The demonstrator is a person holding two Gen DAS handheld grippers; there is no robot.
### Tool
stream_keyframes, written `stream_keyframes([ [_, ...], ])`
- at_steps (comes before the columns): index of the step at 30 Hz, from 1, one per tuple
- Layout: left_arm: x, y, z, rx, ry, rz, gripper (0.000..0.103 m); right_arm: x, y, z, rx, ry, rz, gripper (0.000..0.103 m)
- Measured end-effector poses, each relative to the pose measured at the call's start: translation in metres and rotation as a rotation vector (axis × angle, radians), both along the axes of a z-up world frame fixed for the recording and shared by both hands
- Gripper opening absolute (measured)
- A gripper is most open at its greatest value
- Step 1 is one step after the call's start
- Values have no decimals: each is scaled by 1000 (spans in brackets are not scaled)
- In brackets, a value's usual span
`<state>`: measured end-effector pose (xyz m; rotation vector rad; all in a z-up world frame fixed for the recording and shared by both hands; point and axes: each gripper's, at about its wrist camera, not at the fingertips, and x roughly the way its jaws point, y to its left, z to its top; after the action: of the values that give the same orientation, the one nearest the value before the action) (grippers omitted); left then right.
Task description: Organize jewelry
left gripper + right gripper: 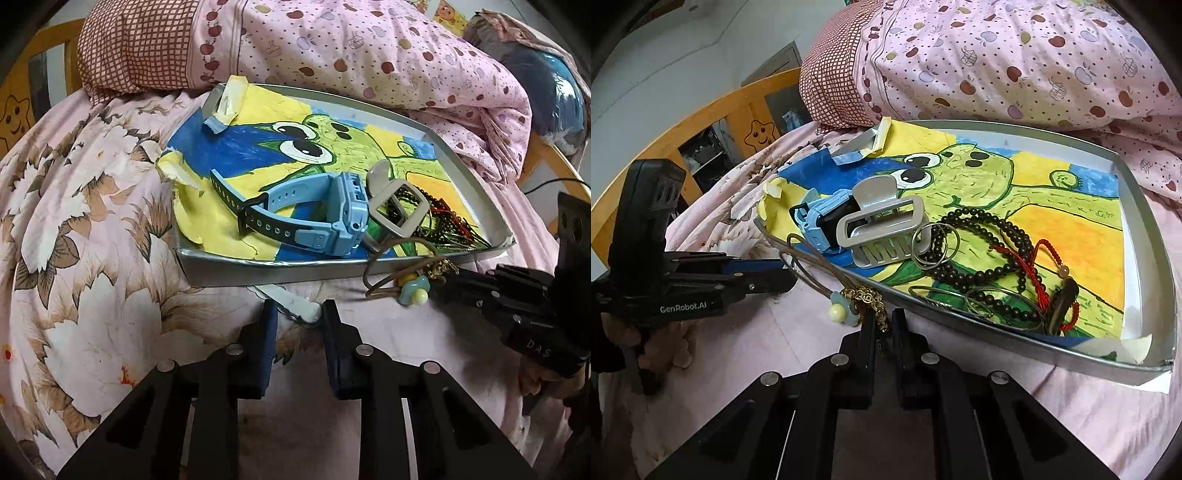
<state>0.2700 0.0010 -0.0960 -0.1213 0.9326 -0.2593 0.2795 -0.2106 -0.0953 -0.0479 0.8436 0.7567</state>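
My right claw (882, 325) pinches the gold chain (866, 297) on the bed, just outside the tray (1145, 236). Left claw (300, 314) part-spread, holding nothing. Next: lift it over the rim.

home bedroom | floral bedsheet (92, 229) | apple-print quilt (1015, 62) | wooden bedframe (713, 114)

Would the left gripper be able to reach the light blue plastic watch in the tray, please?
Probably yes: the light blue plastic watch lies uncovered just past the tray wall, ahead of the left gripper.
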Motion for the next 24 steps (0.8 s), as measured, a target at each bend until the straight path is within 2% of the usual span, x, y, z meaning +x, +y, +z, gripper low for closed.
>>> stream_keyframes([
  [7,1,-5,2,18,5,65,20,-2,-4,1,9,1,-11,8],
  [11,-3,-4,2,8,1,92,13,-7,-5,2,11,-5,-10,8],
  [20,-28,-5,7,-11,-16,38,13,-21,-1,13,39,-27,5,8],
  [24,-43,-10,19,-26,-60,19,13,-25,-2,26,75,-51,-6,8],
])
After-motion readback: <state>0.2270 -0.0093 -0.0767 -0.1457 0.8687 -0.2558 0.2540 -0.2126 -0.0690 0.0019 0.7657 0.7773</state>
